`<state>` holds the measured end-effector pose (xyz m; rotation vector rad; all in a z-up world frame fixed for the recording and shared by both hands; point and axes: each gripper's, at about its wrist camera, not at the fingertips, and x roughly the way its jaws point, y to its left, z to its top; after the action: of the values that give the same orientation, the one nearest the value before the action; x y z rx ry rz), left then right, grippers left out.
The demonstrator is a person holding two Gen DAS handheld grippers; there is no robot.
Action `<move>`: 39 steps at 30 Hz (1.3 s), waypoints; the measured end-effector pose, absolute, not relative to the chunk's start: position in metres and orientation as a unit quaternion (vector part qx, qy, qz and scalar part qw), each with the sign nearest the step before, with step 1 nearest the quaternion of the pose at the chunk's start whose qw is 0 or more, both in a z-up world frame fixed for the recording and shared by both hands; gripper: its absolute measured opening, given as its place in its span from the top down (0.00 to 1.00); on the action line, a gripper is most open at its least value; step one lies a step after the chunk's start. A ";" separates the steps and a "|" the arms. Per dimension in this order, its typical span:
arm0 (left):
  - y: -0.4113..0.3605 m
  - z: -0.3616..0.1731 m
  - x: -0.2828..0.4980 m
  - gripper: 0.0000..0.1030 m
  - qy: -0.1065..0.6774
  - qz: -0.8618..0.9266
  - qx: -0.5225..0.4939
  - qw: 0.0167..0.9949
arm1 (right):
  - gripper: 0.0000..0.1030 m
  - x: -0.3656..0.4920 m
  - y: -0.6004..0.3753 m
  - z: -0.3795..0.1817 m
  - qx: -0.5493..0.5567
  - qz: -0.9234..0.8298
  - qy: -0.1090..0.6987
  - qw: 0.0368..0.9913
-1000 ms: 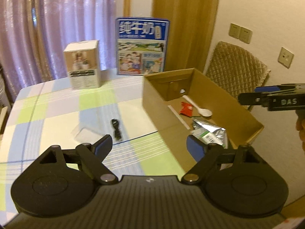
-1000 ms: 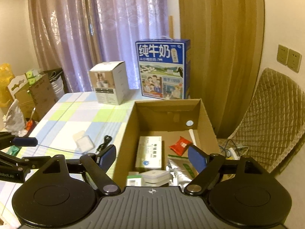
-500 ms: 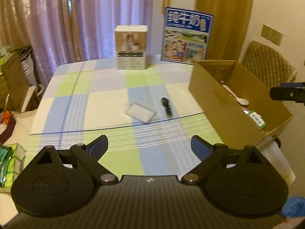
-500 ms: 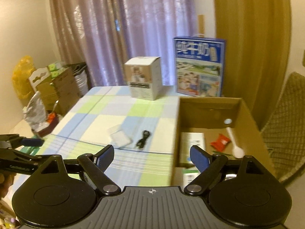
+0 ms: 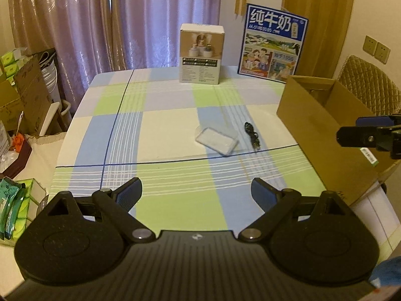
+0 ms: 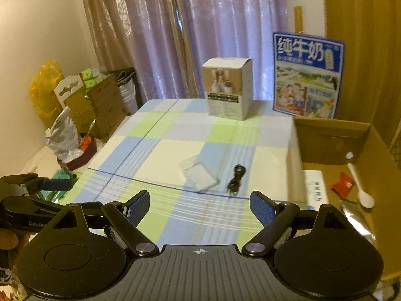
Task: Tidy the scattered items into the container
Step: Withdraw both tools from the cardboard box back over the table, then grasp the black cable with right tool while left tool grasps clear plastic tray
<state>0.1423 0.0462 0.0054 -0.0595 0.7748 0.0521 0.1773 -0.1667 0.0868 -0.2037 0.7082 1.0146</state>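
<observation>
A clear plastic case (image 5: 216,140) (image 6: 199,176) and a coiled black cable (image 5: 252,135) (image 6: 235,180) lie side by side mid-table on the checked cloth. The open cardboard box (image 5: 323,135) (image 6: 333,138) stands at the table's right edge. In the right wrist view it holds a white spoon (image 6: 361,188), a red packet (image 6: 343,183), a white medicine box (image 6: 315,185) and a silver pouch (image 6: 356,218). My left gripper (image 5: 196,192) hangs open over the near cloth, empty. My right gripper (image 6: 199,204) is open and empty too, short of the case and cable.
A white carton (image 5: 201,54) and a blue milk carton (image 5: 273,44) stand at the table's far edge. A quilted chair (image 5: 371,82) sits behind the box. Cardboard boxes and green tissue packs (image 5: 15,208) crowd the left side beyond the table.
Both wrist views have swung left, away from the box toward the table's middle. The case and cable now lie ahead of both grippers. The left jaws stand wider than a second ago.
</observation>
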 end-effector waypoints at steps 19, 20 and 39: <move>0.067 -0.058 0.236 0.11 0.401 0.015 -0.025 0.916 | 0.43 0.253 -0.091 -0.013 -0.099 0.433 0.387 0.808; 0.067 -0.061 0.241 0.11 0.401 0.014 -0.026 0.916 | 0.44 0.257 -0.087 -0.017 -0.100 0.431 0.387 0.809; 0.058 -0.095 0.297 0.11 0.408 0.008 -0.026 0.912 | 0.68 0.307 -0.049 -0.062 -0.131 0.422 0.389 0.808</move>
<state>0.2975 0.0578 -0.0946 -0.0527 0.8411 0.0160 0.3073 -0.0493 -0.0624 -0.2806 0.8322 0.9027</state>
